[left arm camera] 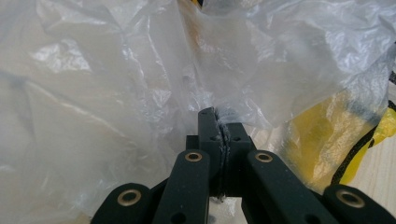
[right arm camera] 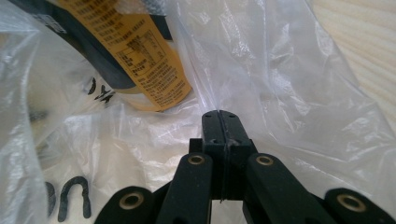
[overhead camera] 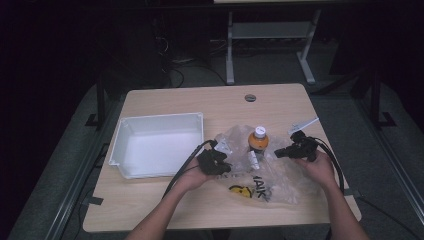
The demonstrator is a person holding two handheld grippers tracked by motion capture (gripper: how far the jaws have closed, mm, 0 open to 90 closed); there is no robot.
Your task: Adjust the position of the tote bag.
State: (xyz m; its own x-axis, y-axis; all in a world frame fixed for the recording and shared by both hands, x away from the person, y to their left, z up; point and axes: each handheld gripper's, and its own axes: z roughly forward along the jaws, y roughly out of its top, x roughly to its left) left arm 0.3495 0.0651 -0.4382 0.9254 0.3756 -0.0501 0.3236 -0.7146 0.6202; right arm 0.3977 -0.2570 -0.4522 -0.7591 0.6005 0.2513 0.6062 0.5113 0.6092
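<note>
Where bag (overhead camera: 260, 175) lies, tray (overhead camera: 131, 170) beside

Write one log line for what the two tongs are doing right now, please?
left tongs: shut on plastic bag | right tongs: shut on plastic bag | bottle: upright inside bag | white bin: beside bag

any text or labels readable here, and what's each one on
"AIK": black letters, part of a longer word, on the plastic bag, beside a yellow smiley print.
Fine print on the bottle with the orange label: too small to read.
Black strokes on the bag in the right gripper view: partial, unreadable.
</note>
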